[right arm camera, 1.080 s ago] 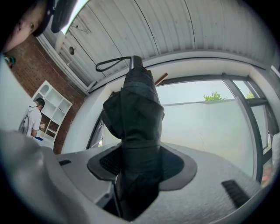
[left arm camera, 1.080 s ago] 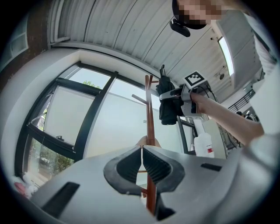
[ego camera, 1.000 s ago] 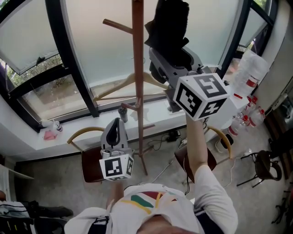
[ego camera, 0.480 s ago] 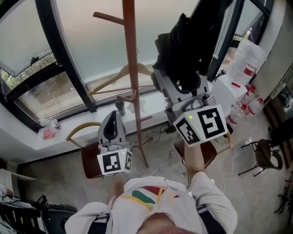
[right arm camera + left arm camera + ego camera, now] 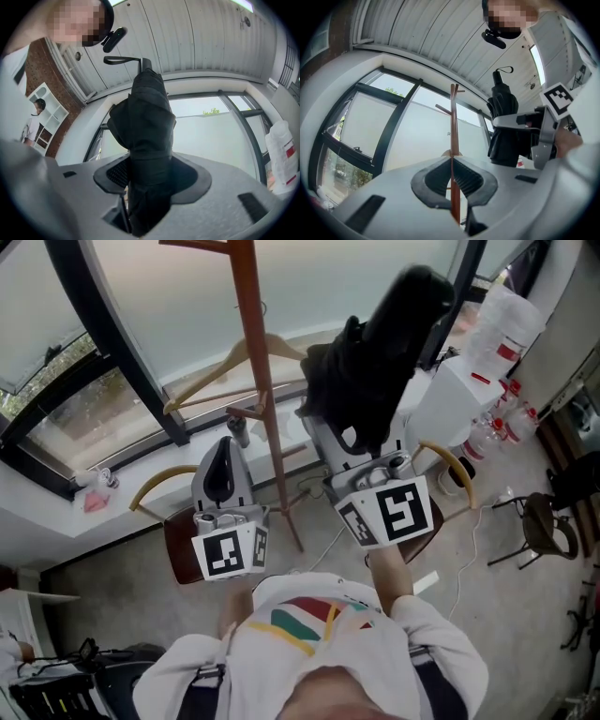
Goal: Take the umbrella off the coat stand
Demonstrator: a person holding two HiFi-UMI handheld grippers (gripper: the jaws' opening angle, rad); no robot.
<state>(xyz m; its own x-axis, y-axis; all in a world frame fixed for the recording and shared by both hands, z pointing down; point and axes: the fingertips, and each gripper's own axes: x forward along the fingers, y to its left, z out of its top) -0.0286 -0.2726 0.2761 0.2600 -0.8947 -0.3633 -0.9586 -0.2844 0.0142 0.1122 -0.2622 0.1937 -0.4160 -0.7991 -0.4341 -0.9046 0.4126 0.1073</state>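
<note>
Between right gripper (image 5: 151,174) jaws, umbrella (image 5: 147,117) clamped; coat stand (image 5: 255,399) top cut off.

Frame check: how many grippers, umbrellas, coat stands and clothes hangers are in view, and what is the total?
Grippers: 2, the left gripper and the right gripper
Umbrella: 1, black, held in the right gripper
Coat stand: 1
Clothes hanger: 1, wooden
Total: 5
</note>
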